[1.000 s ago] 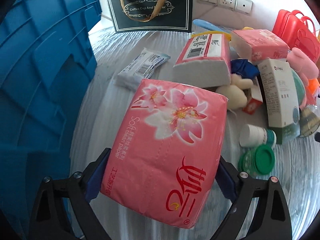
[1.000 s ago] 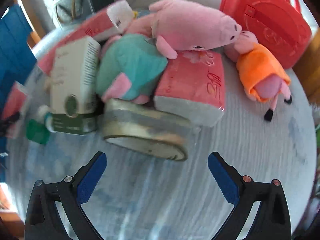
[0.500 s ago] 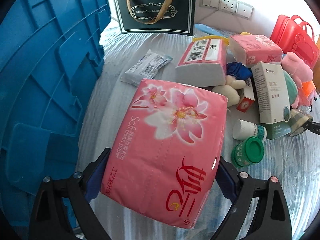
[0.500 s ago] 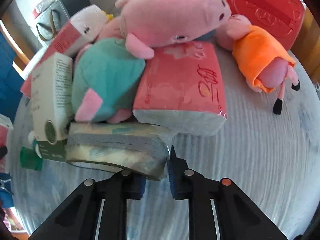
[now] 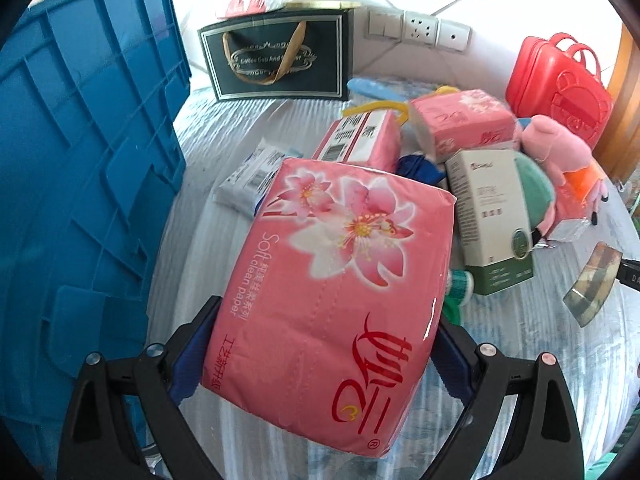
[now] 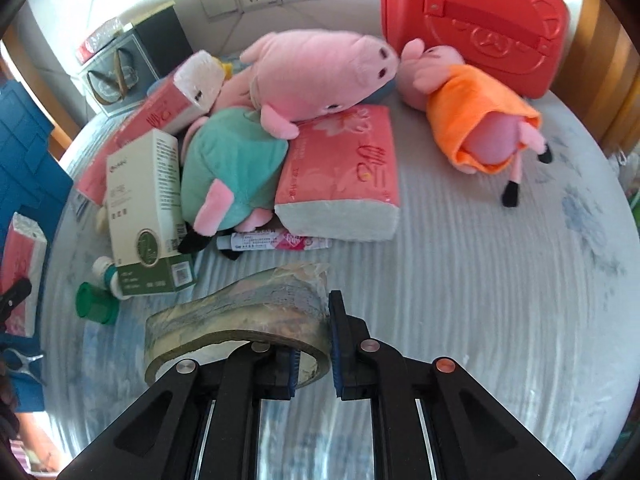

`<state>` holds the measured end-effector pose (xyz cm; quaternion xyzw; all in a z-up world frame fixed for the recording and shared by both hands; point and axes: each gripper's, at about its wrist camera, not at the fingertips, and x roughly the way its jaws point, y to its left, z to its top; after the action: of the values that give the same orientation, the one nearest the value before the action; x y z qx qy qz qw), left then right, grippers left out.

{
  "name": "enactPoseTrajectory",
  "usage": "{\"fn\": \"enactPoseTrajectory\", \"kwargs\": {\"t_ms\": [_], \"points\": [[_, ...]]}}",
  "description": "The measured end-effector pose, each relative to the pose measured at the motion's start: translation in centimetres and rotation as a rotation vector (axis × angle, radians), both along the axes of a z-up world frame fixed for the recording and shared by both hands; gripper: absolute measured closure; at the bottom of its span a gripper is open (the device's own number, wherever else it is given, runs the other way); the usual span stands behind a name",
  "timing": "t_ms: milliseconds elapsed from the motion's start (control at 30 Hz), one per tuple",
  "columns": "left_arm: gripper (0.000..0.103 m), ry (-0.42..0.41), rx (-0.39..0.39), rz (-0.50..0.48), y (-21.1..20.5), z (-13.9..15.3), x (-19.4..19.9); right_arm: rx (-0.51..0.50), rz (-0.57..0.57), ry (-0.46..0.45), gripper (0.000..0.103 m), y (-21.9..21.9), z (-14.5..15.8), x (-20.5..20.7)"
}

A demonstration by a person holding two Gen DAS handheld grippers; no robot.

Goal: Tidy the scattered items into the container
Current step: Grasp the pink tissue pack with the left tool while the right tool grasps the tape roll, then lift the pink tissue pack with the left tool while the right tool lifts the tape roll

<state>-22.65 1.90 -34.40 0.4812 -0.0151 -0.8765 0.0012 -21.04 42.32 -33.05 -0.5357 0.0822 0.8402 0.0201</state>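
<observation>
My left gripper (image 5: 320, 344) holds the pink tissue pack (image 5: 332, 300) wide between its jaws, the blue crate (image 5: 80, 160) just left. My right gripper (image 6: 312, 344) pinches the tape roll's (image 6: 240, 316) rim, jaws nearly closed, the roll lying left of them.

A pale, ribbed, faintly blue-patterned cover (image 6: 460, 264) is serving as the supporting surface. Ahead of the right fingers, a pink tissue pack (image 6: 340, 176), a thin tube (image 6: 276, 242) just in front of it, and a white-and-green carton (image 6: 146, 208) are being carried on it; a green cap (image 6: 94, 304) is lying left of those fingers. Beyond, to the right, an orange-dressed pig plush (image 6: 476, 120) is resting on it. Ahead of the left fingers, a small white packet (image 5: 250, 176) and a dark gift bag (image 5: 276, 60) are being supported.
</observation>
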Motion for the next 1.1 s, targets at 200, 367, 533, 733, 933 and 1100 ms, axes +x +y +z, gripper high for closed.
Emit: {"fn": "enactPoseTrajectory", "kwargs": {"t_ms": [200,367,533,733,933,1100], "points": [[0.008,-0.012,0.023,0.003,0.7,1.3,0.9,0.006,-0.014,0.001,0.091,-1.0,2.5,1.8],[0.008,-0.015,0.023,-0.003,1.2,2.8,2.0,-0.005,-0.032,0.001,0.091,-0.6,4.9,3.3],[0.008,-0.013,0.009,-0.021,1.9,4.7,3.1,-0.028,-0.042,0.014,0.091,-0.7,7.2,5.3],[0.008,-0.022,-0.009,-0.035,2.9,6.7,4.6,-0.063,-0.047,0.005,0.091,-1.0,9.3,7.8],[0.008,-0.002,-0.029,-0.061,4.0,9.5,6.0,-0.078,-0.028,0.003,0.091,-2.3,11.4,10.4],[0.008,0.006,-0.017,-0.07,4.6,11.8,7.0,-0.094,-0.019,0.01,0.091,-3.0,13.3,12.5]]}}
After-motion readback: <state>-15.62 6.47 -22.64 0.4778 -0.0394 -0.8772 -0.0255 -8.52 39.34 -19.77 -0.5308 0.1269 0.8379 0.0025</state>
